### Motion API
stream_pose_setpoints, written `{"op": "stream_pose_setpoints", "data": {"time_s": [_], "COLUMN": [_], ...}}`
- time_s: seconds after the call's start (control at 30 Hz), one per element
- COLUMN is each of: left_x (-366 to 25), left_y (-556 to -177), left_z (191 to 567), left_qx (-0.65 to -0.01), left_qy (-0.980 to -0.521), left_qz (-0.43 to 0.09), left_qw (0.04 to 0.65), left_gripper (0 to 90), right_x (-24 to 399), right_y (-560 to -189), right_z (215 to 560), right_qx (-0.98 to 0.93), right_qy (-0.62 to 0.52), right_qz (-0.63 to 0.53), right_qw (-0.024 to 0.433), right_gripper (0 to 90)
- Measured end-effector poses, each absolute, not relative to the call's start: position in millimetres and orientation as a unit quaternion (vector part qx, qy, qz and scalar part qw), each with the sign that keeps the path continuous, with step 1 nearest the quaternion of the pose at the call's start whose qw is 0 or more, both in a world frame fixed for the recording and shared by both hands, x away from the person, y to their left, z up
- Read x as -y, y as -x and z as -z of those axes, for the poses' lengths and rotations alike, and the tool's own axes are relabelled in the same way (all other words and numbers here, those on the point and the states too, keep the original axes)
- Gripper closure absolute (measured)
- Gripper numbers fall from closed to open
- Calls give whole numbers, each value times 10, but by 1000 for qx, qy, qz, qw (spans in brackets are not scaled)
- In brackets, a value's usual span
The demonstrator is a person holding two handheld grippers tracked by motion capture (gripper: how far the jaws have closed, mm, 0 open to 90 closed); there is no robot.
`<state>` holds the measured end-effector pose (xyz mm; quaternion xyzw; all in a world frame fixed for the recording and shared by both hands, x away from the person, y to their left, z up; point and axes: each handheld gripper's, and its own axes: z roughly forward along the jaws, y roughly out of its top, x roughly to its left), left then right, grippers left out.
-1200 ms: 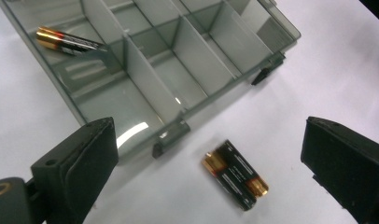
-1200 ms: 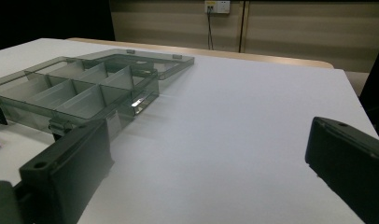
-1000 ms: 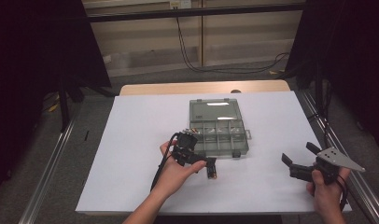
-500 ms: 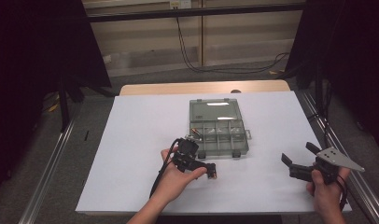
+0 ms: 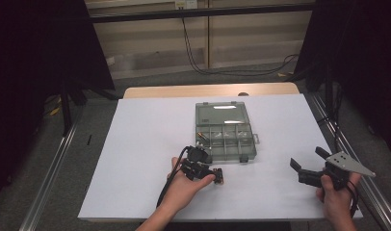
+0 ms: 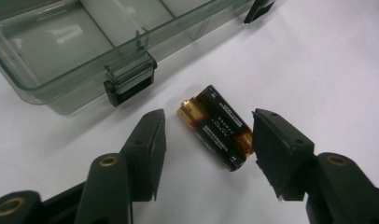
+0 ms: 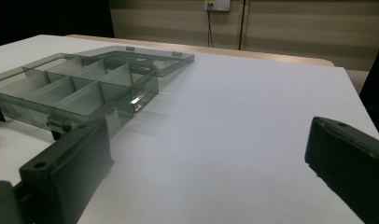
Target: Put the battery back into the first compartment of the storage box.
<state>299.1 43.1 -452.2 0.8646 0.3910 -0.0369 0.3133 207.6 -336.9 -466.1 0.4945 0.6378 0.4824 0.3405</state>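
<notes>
Two black jaws of the left gripper are closing in around a battery lying on the white table, not yet pressing it: one jaw is nearly touching, the other is apart. Beyond sits the clear organizer box. Centring first should keep it from rolling. Farther off, the right gripper is hanging released, grasping nothing.

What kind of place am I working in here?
Probably a lab recording bench: a white-covered table between metal rails, dark curtains at the sides, cables along the back wall.
</notes>
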Motion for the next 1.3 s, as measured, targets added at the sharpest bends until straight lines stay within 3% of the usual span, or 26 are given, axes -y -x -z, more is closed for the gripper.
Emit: {"op": "stream_pose_setpoints", "data": {"time_s": [0.17, 0.67, 1.17, 1.3], "left_x": [-402, -350, -329, -358], "left_y": [-2990, -2967, -2904, -2935], "left_z": [4539, 4584, 4600, 4602], "left_qx": [-392, -395, -379, -376], "left_qy": [-865, -870, -883, -883], "left_qz": [35, 16, -34, -21], "left_qw": [311, 294, 274, 279], "left_gripper": [525, 602, 760, 765], "right_x": [3365, 3361, 3361, 3357], "right_y": [-2078, -2084, -2080, -2081], "right_z": [4664, 4673, 4667, 4666], "right_qx": [-638, -639, -637, -637], "right_qy": [-494, -496, -499, -498], "right_qz": [-482, -481, -480, -480], "right_qw": [340, 339, 339, 339], "right_gripper": [0, 0, 0, 0]}}
